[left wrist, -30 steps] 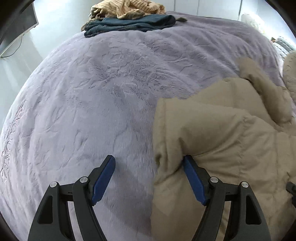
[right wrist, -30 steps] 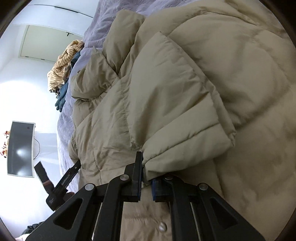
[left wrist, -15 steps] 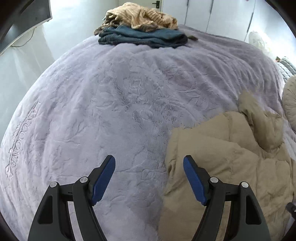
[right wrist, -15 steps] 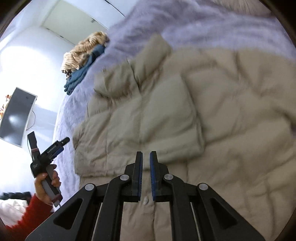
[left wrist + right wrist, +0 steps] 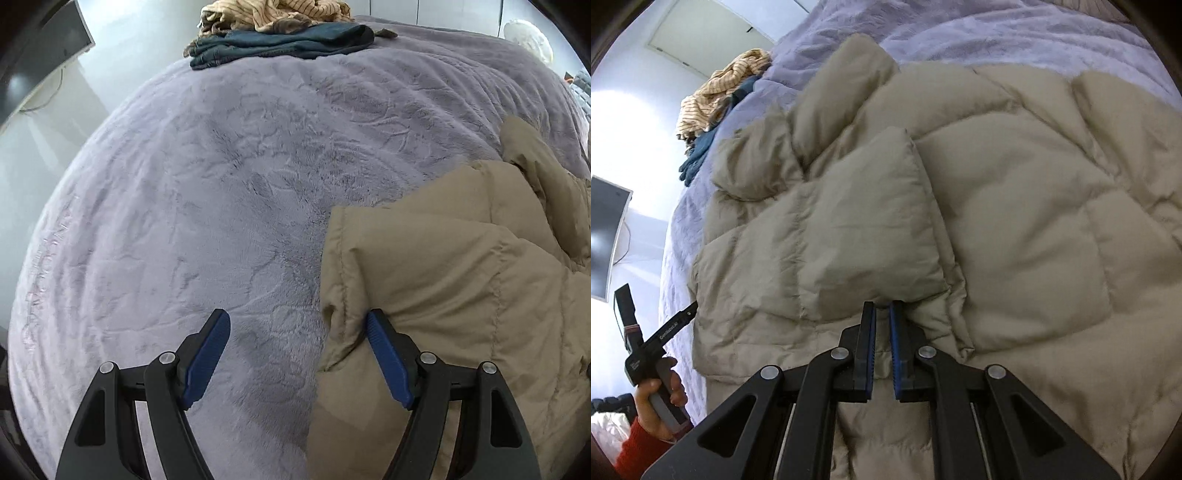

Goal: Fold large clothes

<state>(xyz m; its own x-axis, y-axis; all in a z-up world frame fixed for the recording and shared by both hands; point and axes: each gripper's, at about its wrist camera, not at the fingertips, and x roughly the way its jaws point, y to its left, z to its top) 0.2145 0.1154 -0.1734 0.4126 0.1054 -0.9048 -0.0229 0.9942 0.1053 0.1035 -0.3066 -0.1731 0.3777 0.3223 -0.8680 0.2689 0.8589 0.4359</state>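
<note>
A beige puffer jacket [image 5: 461, 295] lies spread on a purple plush bed cover [image 5: 221, 184]. My left gripper [image 5: 297, 317] is open and points down over the jacket's left edge. Its right pad [image 5: 384, 350] touches the hem, and its left pad is over bare cover. In the right wrist view one sleeve [image 5: 868, 221] lies folded across the jacket [image 5: 1034, 221] body. My right gripper [image 5: 882, 306] is shut, with only a narrow slit between the pads. Its tips sit at the sleeve's cuff edge and I see nothing pinched.
A pile of clothes [image 5: 280, 33], striped tan on dark teal, sits at the bed's far edge. A dark monitor [image 5: 602, 236] stands on the floor side to the left. A hand [image 5: 661, 391] in a red sleeve holds the left gripper at the bed's side.
The right gripper drew back from the sleeve cuff, then came close to it again; the sleeve stays folded on the jacket. The left gripper lifted off the jacket's edge, then came back to it.
</note>
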